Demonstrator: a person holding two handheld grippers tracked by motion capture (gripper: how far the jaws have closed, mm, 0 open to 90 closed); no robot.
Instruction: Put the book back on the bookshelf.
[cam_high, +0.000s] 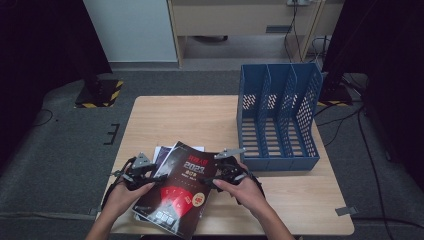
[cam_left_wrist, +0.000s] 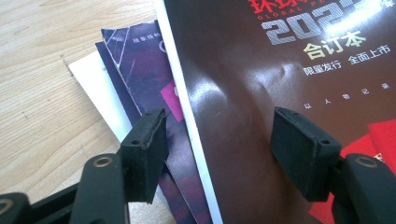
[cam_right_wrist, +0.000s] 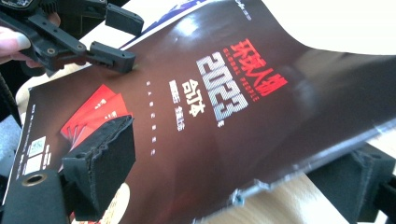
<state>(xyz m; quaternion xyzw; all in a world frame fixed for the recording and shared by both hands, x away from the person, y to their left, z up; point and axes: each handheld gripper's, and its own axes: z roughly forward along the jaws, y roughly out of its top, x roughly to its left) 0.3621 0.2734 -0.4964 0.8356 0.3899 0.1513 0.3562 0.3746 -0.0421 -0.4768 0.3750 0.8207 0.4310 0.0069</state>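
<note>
Both tools on the dark magazine (cam_high: 182, 187), near edge of worktop (cam_high: 210, 115).
Right tool (cam_high: 220, 181): jaws straddle its right edge, one over the cover, one under, pads not pressing. Left tool (cam_high: 148, 184): jaws apart, one tip touching the cover. Magazine tops a small stack, right side lifted.

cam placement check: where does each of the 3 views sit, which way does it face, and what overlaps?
High view: above the person's side, facing forward and down on the table; both hands, left gripper and right gripper show.
Left gripper view: rides the left gripper, looks down its jaws onto the stacked magazines.
Right gripper view: rides the right gripper, faces the left gripper.
Shared: the dark 2023 magazine.
</note>
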